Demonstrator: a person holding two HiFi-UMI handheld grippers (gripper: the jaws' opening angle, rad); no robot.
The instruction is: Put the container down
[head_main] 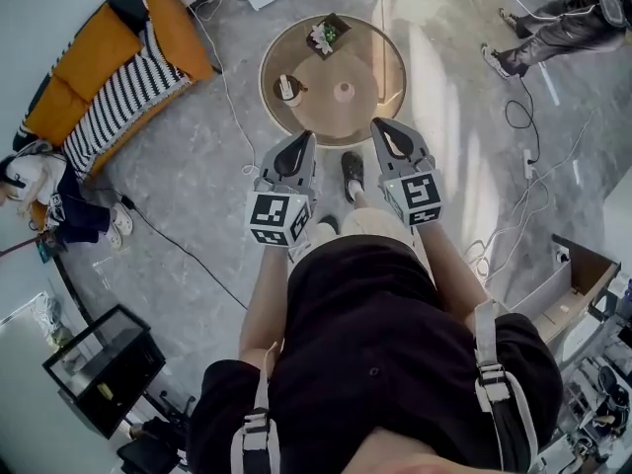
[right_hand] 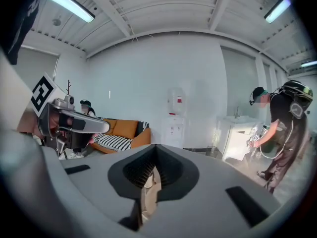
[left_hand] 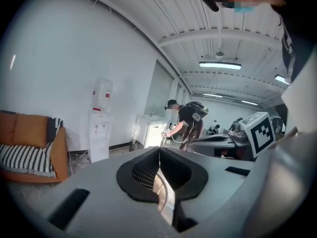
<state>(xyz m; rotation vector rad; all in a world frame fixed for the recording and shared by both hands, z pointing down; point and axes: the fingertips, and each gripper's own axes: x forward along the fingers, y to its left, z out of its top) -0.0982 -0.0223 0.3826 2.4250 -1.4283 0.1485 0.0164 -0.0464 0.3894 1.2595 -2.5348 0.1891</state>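
Observation:
In the head view a round wooden table (head_main: pixel 367 117) stands on the grey floor ahead of me. On it are a small white container with a dark top (head_main: pixel 287 89), a small pale cup-like thing (head_main: pixel 344 91) and a potted plant in a dark square tray (head_main: pixel 326 35). My left gripper (head_main: pixel 299 144) and my right gripper (head_main: pixel 385 128) hang side by side over the table's near edge, well above it. Both are shut with nothing between the jaws. The left gripper view (left_hand: pixel 159 151) and the right gripper view (right_hand: pixel 156 150) show each pair of jaws closed, looking out level across the room.
An orange sofa (head_main: pixel 94 52) with a striped blanket stands at the left. Cables (head_main: pixel 227 97) trail over the floor. One person sits at the top right (head_main: pixel 553 23), another stands by a white cabinet (right_hand: pixel 277 128). A water dispenser (left_hand: pixel 100 128) is against the wall. A black glass cabinet (head_main: pixel 99 363) is behind me.

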